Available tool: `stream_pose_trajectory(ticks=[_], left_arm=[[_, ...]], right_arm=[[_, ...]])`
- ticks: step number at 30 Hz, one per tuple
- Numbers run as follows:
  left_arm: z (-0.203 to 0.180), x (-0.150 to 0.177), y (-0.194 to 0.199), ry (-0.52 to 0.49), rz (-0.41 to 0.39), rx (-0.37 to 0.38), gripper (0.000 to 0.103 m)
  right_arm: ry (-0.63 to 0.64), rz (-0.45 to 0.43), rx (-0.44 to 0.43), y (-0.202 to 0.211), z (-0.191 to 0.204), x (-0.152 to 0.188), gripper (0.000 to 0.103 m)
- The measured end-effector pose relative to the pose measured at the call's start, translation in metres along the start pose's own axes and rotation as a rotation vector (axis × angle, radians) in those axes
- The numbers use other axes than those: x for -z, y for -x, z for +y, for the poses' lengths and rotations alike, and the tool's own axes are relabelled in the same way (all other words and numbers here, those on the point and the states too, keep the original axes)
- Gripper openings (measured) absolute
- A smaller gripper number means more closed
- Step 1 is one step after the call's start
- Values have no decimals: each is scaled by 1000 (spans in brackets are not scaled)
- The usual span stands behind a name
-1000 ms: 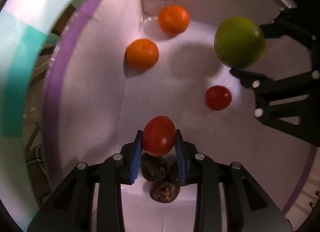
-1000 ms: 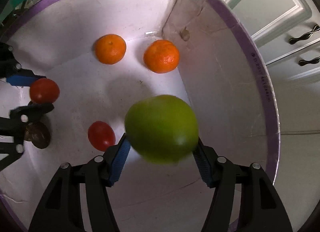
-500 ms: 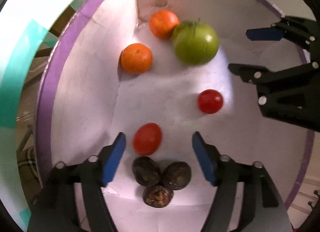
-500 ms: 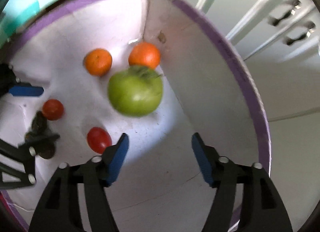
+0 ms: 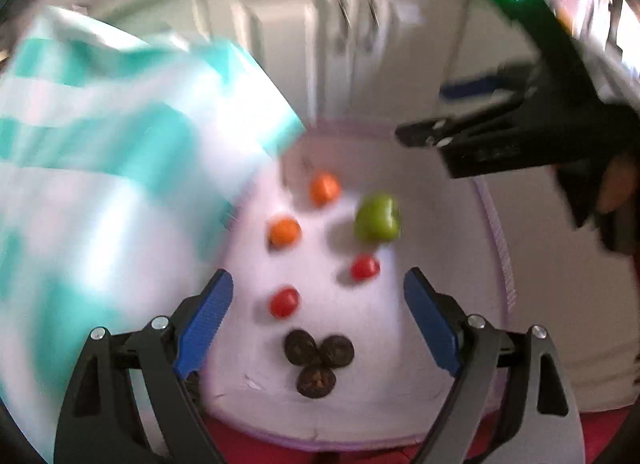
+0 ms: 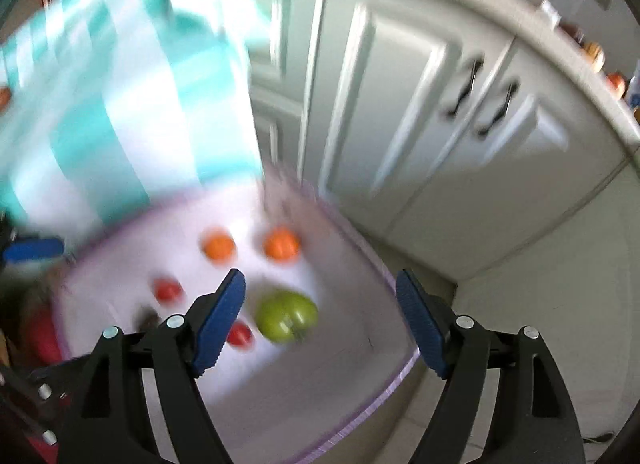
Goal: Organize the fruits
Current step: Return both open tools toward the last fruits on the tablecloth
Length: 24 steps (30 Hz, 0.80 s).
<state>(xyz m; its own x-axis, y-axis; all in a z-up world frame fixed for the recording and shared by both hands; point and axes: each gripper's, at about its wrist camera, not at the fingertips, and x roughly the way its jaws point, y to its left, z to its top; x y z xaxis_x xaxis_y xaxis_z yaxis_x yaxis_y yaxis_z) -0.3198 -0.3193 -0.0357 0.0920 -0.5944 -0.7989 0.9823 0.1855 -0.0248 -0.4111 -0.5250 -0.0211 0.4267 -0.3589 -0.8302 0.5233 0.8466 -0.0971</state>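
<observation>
A white box with a purple rim holds the fruit. Inside lie a green tomato, two oranges, two red tomatoes and three dark brown fruits. My left gripper hangs high above the box, its jaws opening, nothing between them. My right gripper is also raised above the box, jaws opening and empty; in the left wrist view it shows at the upper right.
A teal and white checked cloth drapes over the box's left side. Grey-green cabinet doors with dark handles stand behind the box. Red fabric lies under the box's near edge. A hand holds the right gripper.
Both grippers let go of their fruit, the red tomato and the green tomato, opened wide and rose out of the box. The green tomato now lies beside the oranges.
</observation>
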Motion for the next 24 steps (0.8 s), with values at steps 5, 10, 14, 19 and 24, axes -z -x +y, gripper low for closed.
stream_pose_trajectory(ticks=[5,10,14,19,24], left_arm=[[81,15,106,271,-297,-88,101],[189,57,192,528,-464,-352,101],[281,94,241,704,-481,-632,101],[394,140,285,1007,-448,-878,101],[462,190,304,1244,-457,-992,101]], right_arm=[[-9,-255,-167,54,66,-48,88],[106,-276,-338,64,167,-70,88],[265,-245,-412,55,264,-90,88],[418,-189,-488,23,383,-119,88],[507,-149,-540,-3,481,-160,88]])
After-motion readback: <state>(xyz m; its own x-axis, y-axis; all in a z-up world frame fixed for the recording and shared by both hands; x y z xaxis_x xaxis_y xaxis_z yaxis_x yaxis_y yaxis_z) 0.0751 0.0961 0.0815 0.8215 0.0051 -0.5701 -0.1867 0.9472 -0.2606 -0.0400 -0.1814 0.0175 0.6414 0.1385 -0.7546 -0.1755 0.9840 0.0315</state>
